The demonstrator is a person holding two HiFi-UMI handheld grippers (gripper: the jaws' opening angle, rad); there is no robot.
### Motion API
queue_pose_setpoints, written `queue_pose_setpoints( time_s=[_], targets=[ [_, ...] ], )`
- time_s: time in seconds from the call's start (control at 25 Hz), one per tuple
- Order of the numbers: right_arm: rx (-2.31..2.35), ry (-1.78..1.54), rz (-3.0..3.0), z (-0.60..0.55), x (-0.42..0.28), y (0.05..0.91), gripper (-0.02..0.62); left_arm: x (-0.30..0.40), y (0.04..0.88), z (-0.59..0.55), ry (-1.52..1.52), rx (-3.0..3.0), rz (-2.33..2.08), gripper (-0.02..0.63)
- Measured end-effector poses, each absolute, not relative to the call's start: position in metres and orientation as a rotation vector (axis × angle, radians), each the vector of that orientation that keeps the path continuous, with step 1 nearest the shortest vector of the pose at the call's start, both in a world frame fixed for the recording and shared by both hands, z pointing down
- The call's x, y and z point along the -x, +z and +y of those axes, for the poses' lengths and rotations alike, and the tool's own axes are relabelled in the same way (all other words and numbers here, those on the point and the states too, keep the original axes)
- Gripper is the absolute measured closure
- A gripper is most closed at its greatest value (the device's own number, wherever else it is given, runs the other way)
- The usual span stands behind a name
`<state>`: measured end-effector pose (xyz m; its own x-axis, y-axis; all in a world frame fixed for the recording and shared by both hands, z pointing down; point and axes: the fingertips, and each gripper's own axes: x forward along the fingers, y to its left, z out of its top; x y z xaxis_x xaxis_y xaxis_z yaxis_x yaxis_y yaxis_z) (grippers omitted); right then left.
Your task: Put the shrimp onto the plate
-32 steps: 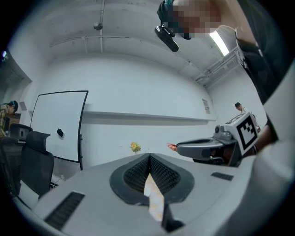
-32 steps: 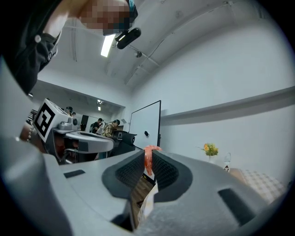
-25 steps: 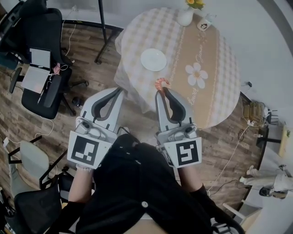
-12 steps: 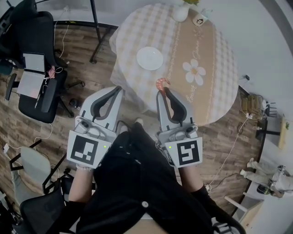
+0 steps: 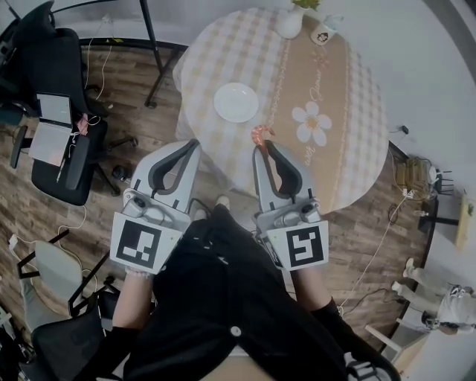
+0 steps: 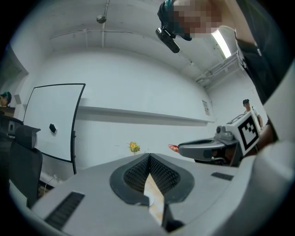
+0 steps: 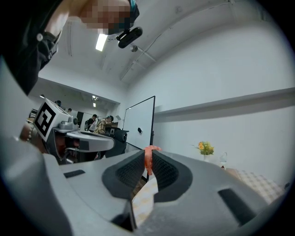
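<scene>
Table (image 5: 357, 97) ahead of me. Plate (image 5: 236, 102) on its left part, vase (image 5: 290, 24) at far edge. My right gripper (image 5: 262, 148) over near edge, shrimp (image 5: 259, 135) between jaws, plate just beyond. Left gripper (image 5: 195, 143) alongside, to left. Chair (image 5: 52, 89) on floor far left.

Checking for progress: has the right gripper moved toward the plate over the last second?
No: the right gripper, shut on the shrimp, keeps the same gap to the plate.

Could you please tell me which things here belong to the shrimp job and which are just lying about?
Part of the job:
shrimp, pinched in the right gripper
white plate, empty, on the round table

Just about:
flower vase at the table's far edge
office chair on the floor
left gripper, shut on nothing
</scene>
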<state>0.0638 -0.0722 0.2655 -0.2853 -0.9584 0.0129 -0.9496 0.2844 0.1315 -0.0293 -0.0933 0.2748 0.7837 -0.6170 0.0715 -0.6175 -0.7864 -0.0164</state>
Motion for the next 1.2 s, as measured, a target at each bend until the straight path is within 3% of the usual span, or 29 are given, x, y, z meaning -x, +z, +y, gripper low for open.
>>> queue_pose_setpoints(
  time_s=[0.6,1.2],
  targets=[
    [-1.747,-0.155,-2.521,-0.110,-0.120,0.265,0.557,-0.018,0.269,-0.121,0.137,-2.928,-1.157,0.604],
    [-1.704,-0.104,-2.533,-0.148,-0.128,0.280,0.557,-0.021,0.278,-0.149,0.177,-2.881,-1.191,0.603]
  ],
)
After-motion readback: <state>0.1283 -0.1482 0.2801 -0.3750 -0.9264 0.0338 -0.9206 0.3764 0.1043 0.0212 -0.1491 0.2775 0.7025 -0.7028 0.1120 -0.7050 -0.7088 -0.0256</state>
